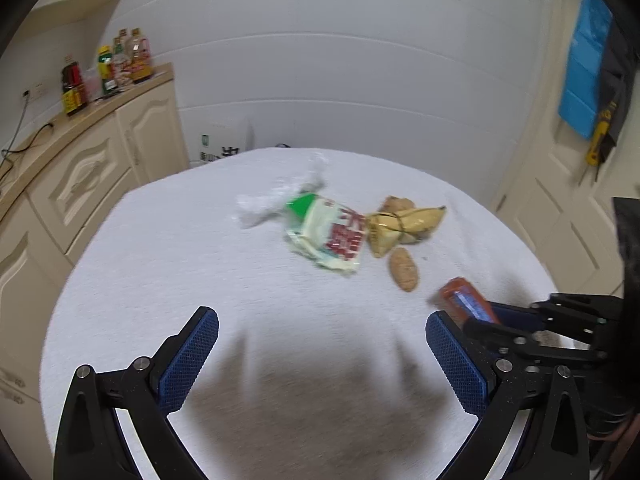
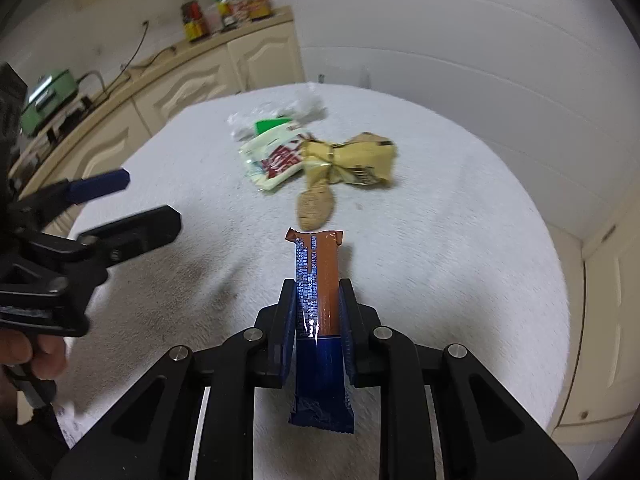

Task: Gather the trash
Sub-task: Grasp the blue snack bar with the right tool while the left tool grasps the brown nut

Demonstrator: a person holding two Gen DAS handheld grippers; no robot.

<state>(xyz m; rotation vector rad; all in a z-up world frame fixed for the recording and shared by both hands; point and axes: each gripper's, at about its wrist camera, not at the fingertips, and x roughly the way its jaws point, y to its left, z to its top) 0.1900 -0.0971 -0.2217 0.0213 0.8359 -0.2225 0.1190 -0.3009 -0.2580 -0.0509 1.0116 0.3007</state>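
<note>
My right gripper [image 2: 318,292] is shut on a brown and blue snack bar wrapper [image 2: 320,280] and holds it above the white table [image 2: 460,240]. The wrapper also shows in the left wrist view [image 1: 466,302], held by the right gripper [image 1: 492,318]. My left gripper [image 1: 322,330] is open and empty over the table's near part; it shows at the left of the right wrist view [image 2: 136,200]. On the table lie a green-white-red packet [image 1: 330,236], a clear plastic wrapper [image 1: 276,198], a tan crumpled wrapper [image 1: 404,222] and a brown biscuit-like piece [image 1: 404,269].
Cream cabinets with a counter [image 1: 100,100] stand to the left, with several bottles [image 1: 120,60] on it. A green appliance [image 2: 48,96] sits on the counter. A cream door [image 1: 560,208] is on the right, a white wall behind.
</note>
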